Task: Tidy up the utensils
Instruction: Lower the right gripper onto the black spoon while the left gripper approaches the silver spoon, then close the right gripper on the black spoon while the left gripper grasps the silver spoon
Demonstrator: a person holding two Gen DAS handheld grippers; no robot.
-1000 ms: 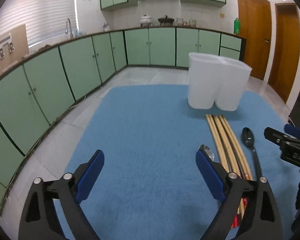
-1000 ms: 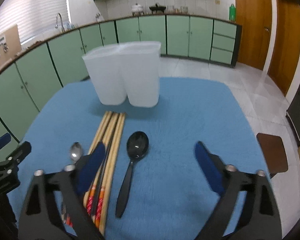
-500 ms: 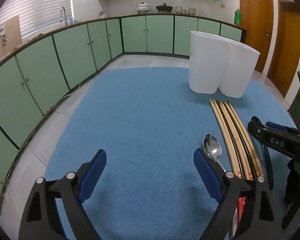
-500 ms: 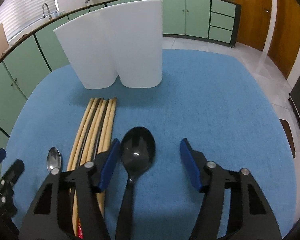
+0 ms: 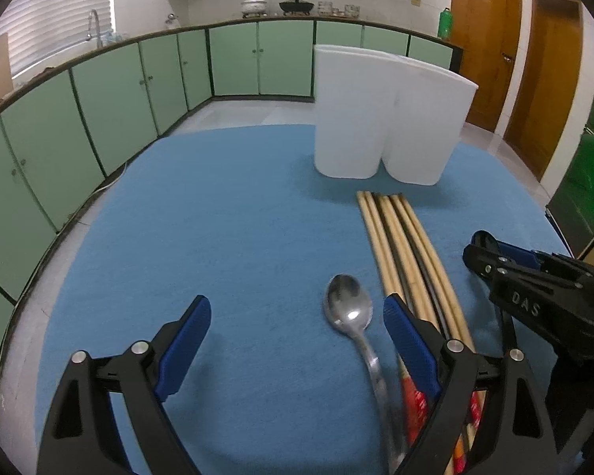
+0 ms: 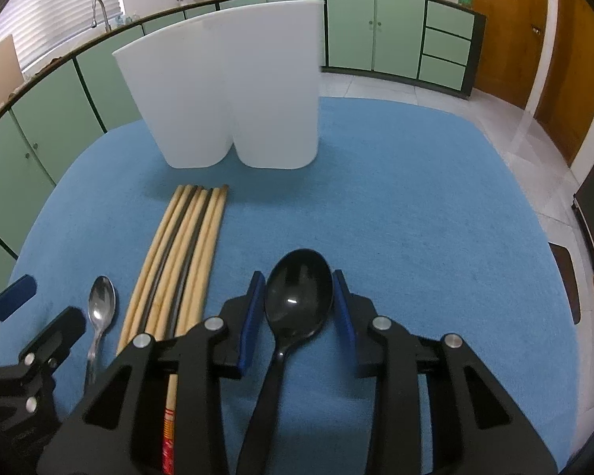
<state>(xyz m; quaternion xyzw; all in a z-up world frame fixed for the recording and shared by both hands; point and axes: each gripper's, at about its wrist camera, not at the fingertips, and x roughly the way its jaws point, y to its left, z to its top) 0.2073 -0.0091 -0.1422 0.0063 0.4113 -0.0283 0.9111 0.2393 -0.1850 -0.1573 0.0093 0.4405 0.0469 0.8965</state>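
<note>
A black spoon (image 6: 297, 297) lies on the blue mat, its bowl between the blue pads of my right gripper (image 6: 299, 308), which has narrowed around it; small gaps show at both sides. A metal spoon (image 5: 350, 312) lies just inside the right finger of my open left gripper (image 5: 297, 340); it also shows in the right wrist view (image 6: 101, 308). A bundle of wooden chopsticks (image 6: 182, 261) lies between the spoons, also in the left wrist view (image 5: 408, 257). A white two-part holder (image 6: 233, 95) stands beyond them, also seen from the left (image 5: 384, 114).
The blue mat (image 5: 217, 237) covers the round table. Green kitchen cabinets (image 5: 99, 111) curve around behind it. Wooden doors (image 5: 483, 39) stand at the right. My right gripper's finger (image 5: 534, 289) shows at the right edge of the left wrist view.
Both grippers have come down and forward toward the utensils. My right gripper has narrowed around the black spoon's bowl. The left stays wide open, the metal spoon now inside its right finger.
</note>
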